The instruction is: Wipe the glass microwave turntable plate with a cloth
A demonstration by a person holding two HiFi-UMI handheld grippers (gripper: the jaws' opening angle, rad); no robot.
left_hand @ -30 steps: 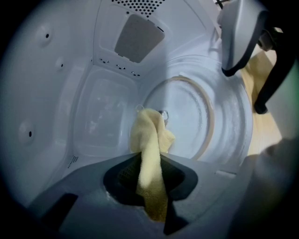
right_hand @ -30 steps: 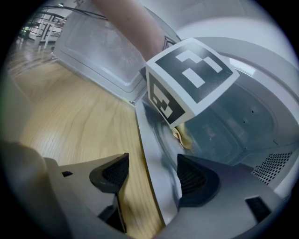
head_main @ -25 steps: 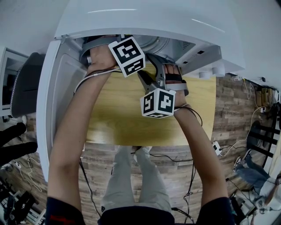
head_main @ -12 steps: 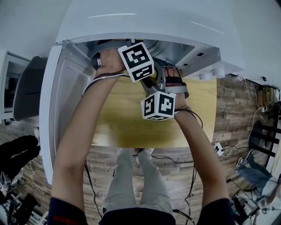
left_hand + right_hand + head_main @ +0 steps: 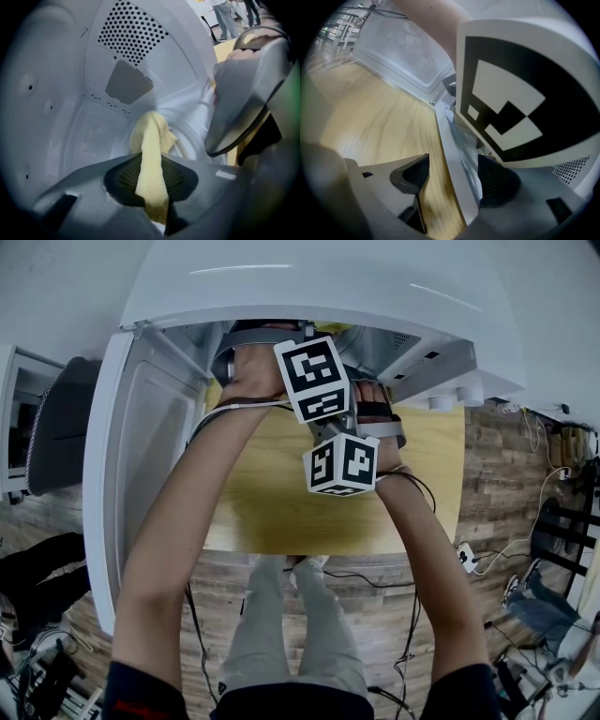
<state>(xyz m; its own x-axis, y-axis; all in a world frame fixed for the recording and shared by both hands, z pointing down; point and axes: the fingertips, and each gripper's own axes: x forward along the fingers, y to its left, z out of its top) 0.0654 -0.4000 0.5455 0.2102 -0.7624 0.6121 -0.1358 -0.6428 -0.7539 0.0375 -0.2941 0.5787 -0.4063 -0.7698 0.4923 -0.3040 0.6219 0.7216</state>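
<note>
My left hand-held gripper (image 5: 152, 199) is pressed together on a yellow cloth (image 5: 150, 136). It is inside the open microwave (image 5: 319, 277), at the top middle of the head view. The cloth runs long and straight away from the jaws. Its far end sits low in the middle of the left gripper view, on the microwave floor. A faint round rim there looks to me like the glass turntable plate (image 5: 183, 149), so the plate lies just ahead of and below this gripper.

My right hand-held gripper (image 5: 452, 176) is spread. A white edge runs between its jaws, and I cannot tell if that is the microwave's front lip. It waits at the opening, over the wooden table (image 5: 281, 493), so the left one is nearer the plate.

Since a second ago, the left gripper's marker cube has slid to the right across the opening. The right gripper has hardly moved.
</note>
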